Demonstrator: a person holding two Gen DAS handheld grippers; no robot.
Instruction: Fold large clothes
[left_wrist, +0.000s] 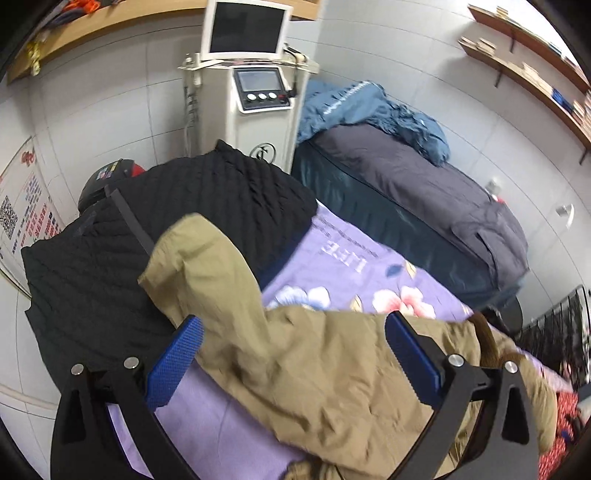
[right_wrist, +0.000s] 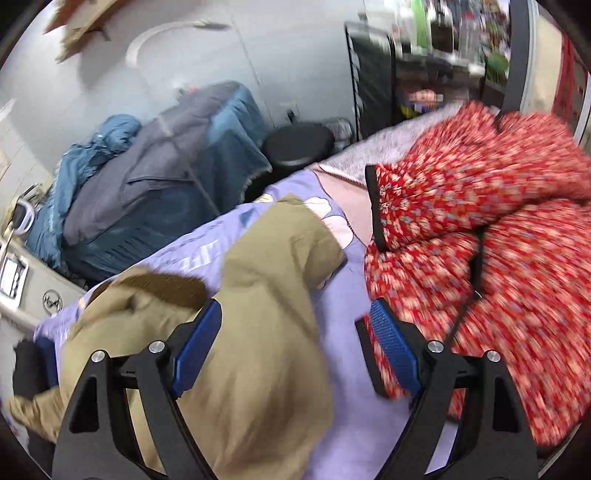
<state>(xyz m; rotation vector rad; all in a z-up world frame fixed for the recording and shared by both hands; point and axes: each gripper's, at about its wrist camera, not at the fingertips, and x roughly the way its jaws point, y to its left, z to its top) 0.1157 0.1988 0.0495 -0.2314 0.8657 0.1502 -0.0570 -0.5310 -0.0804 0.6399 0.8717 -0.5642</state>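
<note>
Ribbed blue fingers (left_wrist: 177, 363) spread, crumpled khaki jacket (left_wrist: 314, 369), floral lilac sheet (left_wrist: 343, 273)

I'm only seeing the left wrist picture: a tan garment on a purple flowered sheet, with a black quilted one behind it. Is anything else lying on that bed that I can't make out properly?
Observer: Yes. The right wrist view shows a red floral padded garment bunched beside the tan garment; in your view only a sliver shows.
Operator: Does the red one lie on the tan one?
Observer: No, a strip of the purple sheet separates them.
Operator: Is the other gripper holding anything?
Observer: No. The right gripper is open, hanging above the tan cloth and the sheet.
Operator: What's past the bed on that side?
Observer: A round black stool.
</note>
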